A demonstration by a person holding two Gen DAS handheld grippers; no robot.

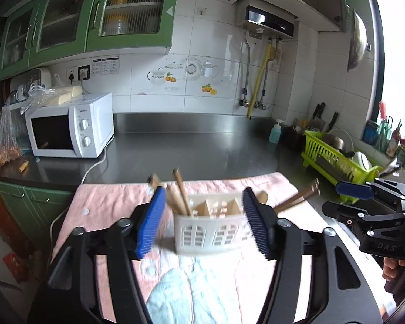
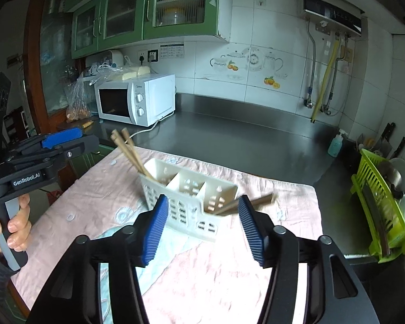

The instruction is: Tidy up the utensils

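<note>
A white holder [image 1: 210,232] with three slots stands on a pink towel [image 1: 108,202] on the dark desk [image 1: 202,151]. In the left wrist view it sits near the middle, a bit toward 6 o'clock. Brown chopsticks [image 1: 179,194] stick up from its left slot and lean toward 11 o'clock. More chopsticks [image 1: 297,199] poke out of its right slot and lean toward 2 o'clock.

The left hand-held gripper [image 1: 205,224] is released. Its blue pads [image 1: 151,221] stand apart on each side of the holder, with nothing held between them.

The right hand-held gripper [image 2: 202,229] is released too. In the right wrist view its blue pads [image 2: 155,229] stand apart in front of the holder [image 2: 191,197]; the right-slot chopsticks [image 2: 245,203] pass just by the right pad. I cannot tell if they touch.

A white microwave [image 1: 73,127] sits at 9 o'clock. A green dish rack [image 1: 334,156] sits at 3 o'clock.
</note>
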